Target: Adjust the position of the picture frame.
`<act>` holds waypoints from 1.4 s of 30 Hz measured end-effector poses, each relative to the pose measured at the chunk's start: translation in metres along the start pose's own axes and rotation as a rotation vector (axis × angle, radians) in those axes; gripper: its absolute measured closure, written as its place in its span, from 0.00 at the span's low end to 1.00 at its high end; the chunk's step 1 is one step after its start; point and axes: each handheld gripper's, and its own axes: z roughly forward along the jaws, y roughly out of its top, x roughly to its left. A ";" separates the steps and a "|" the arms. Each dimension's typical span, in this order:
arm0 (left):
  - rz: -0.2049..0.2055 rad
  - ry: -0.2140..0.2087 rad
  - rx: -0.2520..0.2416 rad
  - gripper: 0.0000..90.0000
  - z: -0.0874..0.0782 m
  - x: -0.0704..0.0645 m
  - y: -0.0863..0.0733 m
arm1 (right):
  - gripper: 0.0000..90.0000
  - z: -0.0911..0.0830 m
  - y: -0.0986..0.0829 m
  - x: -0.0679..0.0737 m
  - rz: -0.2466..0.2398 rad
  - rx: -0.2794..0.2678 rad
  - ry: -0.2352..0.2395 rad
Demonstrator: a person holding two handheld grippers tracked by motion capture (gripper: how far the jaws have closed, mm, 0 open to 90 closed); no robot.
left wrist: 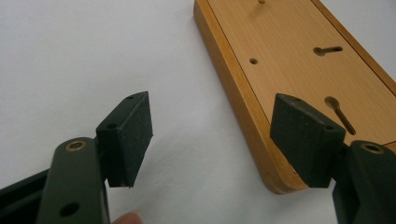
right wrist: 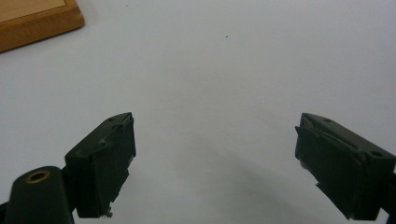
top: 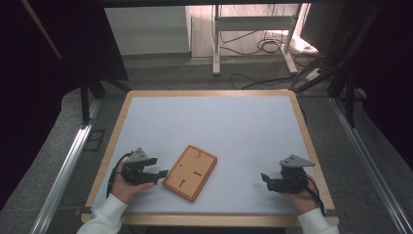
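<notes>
1. White tabletop point(top: 229, 131) with a light wood rim, grey floor around it, cables and a metal stand leg behind. Pretty bare setup.
2. Main thing on it is a flat wooden board point(top: 190, 172), lying tilted on the table toward the near-left part. It's got a raised border, a couple of keyhole-type slots and a small round hole in its face.
3. Left gripper point(top: 155, 175) sits just left of the board, held in the person's left hand point(top: 125, 187). Jaws are spread wide with nothing between them. In the left gripper view the right-hand jaw hangs over the board's near corner, the other jaw over bare table beside the board. Can't tell if that jaw actually touches the wood.
4. Right gripper point(top: 267, 180) is well off to the right of the board, near the table's right rim, in the person's right hand point(top: 303, 195). Also gaping and holding nothing, white surface under it. In its own view the board's corner point(right wrist: 37, 21) peeks in at top left.
</notes>
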 end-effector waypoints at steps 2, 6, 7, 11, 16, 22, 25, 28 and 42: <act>-0.009 -0.005 -0.003 0.33 0.000 -0.001 0.001 | 0.15 -0.001 -0.001 0.002 -0.003 0.002 0.012; 0.004 -0.023 -0.013 0.33 0.000 -0.004 0.003 | 0.16 -0.003 -0.001 0.007 -0.022 -0.003 0.020; 0.004 -0.023 -0.013 0.33 0.000 -0.004 0.003 | 0.16 -0.003 -0.001 0.007 -0.022 -0.003 0.020; 0.008 -0.037 -0.021 0.34 -0.002 -0.004 0.004 | 0.16 -0.001 -0.002 0.009 -0.038 0.009 0.023; -0.006 -0.036 -0.038 0.35 -0.005 -0.002 0.005 | 0.17 0.000 -0.002 0.011 -0.042 0.028 0.015; 0.017 -0.057 -0.008 0.84 -0.013 -0.001 0.008 | 0.17 -0.002 -0.003 0.008 -0.036 0.023 0.005; 0.026 -0.050 0.008 1.00 -0.019 -0.003 0.008 | 0.17 -0.002 -0.003 0.009 -0.035 0.026 0.000; 0.022 -0.046 0.035 1.00 -0.020 -0.001 0.004 | 0.17 -0.002 -0.003 0.009 -0.039 0.028 0.000; 0.033 -0.089 0.132 1.00 -0.007 -0.002 -0.005 | 0.17 0.000 -0.004 0.011 -0.049 0.037 0.007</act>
